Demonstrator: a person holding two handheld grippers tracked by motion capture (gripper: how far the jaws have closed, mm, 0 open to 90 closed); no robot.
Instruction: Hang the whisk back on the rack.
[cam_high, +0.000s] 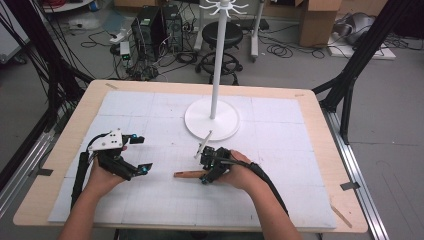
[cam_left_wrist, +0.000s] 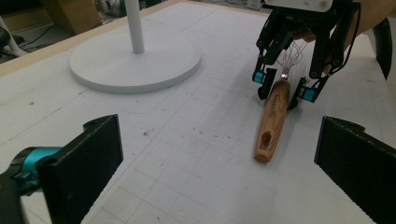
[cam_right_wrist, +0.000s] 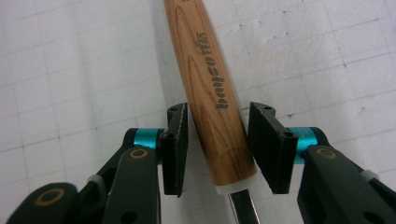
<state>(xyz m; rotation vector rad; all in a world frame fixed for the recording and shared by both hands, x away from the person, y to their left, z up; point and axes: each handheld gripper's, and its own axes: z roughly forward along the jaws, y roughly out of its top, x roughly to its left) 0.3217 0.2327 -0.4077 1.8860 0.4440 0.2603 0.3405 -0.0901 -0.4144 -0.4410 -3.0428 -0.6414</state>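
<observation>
The whisk's wooden handle (cam_right_wrist: 212, 88) bears dark printed lettering, seemingly "buyer", then characters

High view overlooks table (cam_high: 280, 120); gripper views sit low.

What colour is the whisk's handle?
Light brown wood grain with dark lettering on the handle; right gripper view.

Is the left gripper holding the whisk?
No, the left gripper is open over bare mat, with the whisk lying ahead by the right gripper.
</observation>
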